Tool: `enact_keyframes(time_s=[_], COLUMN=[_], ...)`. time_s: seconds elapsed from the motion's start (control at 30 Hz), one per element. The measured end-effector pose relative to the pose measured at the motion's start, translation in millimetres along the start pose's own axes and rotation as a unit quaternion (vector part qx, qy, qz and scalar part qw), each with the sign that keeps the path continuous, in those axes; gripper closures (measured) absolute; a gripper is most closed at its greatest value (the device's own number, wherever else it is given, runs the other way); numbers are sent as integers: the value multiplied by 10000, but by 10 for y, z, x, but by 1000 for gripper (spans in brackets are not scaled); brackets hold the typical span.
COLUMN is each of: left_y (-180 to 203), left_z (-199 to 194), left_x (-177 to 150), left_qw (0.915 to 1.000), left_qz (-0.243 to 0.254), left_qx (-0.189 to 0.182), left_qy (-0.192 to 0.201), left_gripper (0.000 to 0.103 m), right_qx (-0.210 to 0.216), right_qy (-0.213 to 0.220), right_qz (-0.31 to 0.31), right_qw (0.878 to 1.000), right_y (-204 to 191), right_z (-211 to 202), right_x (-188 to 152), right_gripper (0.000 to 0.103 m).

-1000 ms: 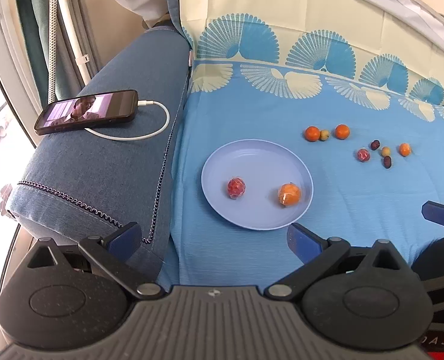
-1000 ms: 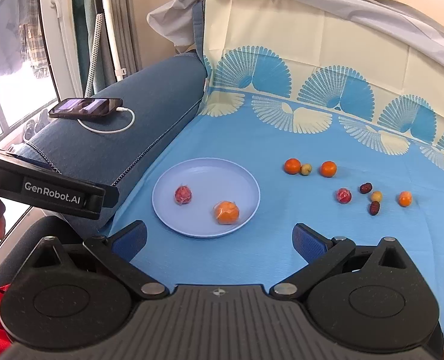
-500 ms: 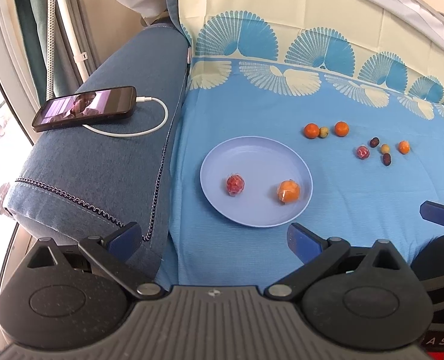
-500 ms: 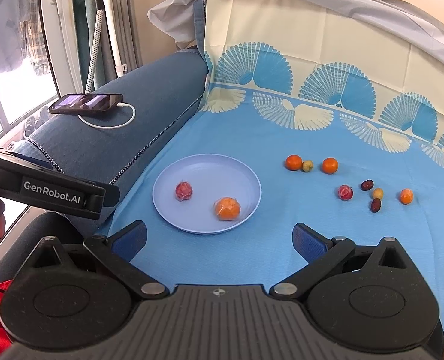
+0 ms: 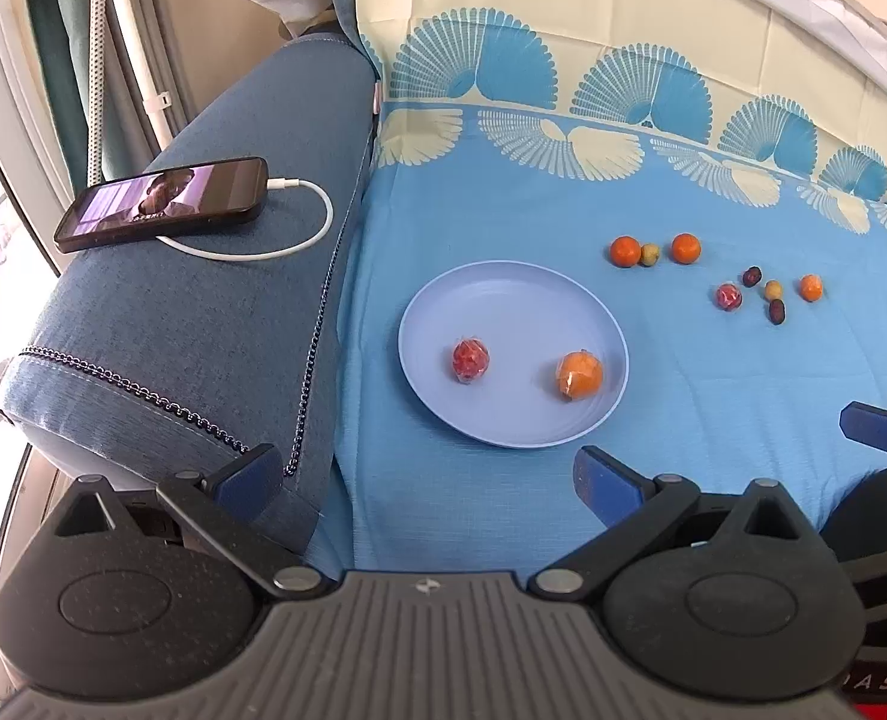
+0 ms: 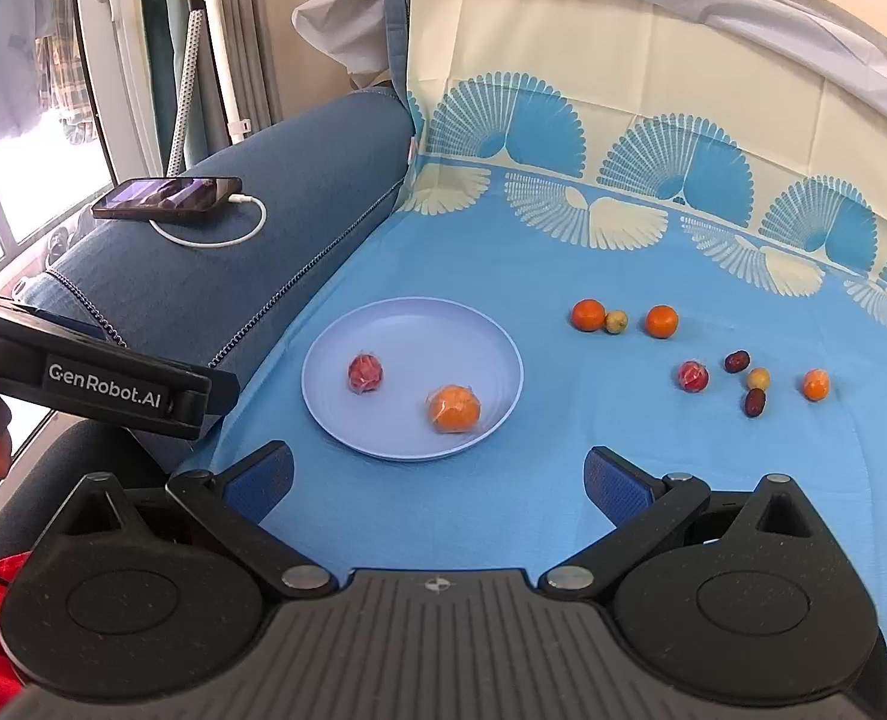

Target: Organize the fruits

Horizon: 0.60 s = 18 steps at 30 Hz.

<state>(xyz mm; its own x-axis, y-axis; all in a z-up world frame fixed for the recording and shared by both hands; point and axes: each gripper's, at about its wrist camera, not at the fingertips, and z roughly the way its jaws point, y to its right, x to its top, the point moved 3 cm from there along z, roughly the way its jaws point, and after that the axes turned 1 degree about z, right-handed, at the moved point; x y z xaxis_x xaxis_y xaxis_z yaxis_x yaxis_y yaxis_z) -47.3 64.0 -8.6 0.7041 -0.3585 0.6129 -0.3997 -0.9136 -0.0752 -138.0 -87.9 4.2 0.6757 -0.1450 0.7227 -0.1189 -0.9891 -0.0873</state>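
A pale blue plate [image 5: 521, 300] [image 6: 407, 318] lies on the blue patterned cloth and holds a wrapped red fruit [image 5: 471, 359] [image 6: 365, 373] and a wrapped orange [image 5: 579, 374] [image 6: 454, 408]. Several small fruits lie loose on the cloth to the plate's right: two oranges [image 6: 588, 315] [image 6: 661, 321] with a small yellowish fruit [image 6: 616, 321] between them, then a red fruit [image 6: 692, 375], dark dates [image 6: 754, 402] and a small orange [image 6: 815, 384]. My left gripper [image 5: 428, 477] is open and empty, in front of the plate. My right gripper [image 6: 437, 483] is open and empty, also in front of the plate.
A blue sofa armrest [image 5: 203, 300] runs along the left with a phone [image 5: 164, 203] [image 6: 167, 197] and its white cable on top. The cloth-covered backrest [image 6: 653, 78] rises behind the fruits. The left gripper's body [image 6: 95, 384] shows at the right view's left edge.
Both grippers have drifted slightly, so the plate and fruits sit a little higher in view. Nothing was picked up or moved; both stay open.
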Motion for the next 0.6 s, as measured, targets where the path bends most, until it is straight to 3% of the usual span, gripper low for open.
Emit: enact_keyframes(time_s=[0.6], left_y=[26], left_z=[229], left_x=[50], left_qw=[9997], left_qz=[18], left_qx=[-5], left_qy=[-235], left_gripper=[0], right_qx=[-14], right_qy=[-187], right_qz=[176], right_qw=[9997], right_y=[84], right_z=[205], right_x=[-38], right_gripper=[1])
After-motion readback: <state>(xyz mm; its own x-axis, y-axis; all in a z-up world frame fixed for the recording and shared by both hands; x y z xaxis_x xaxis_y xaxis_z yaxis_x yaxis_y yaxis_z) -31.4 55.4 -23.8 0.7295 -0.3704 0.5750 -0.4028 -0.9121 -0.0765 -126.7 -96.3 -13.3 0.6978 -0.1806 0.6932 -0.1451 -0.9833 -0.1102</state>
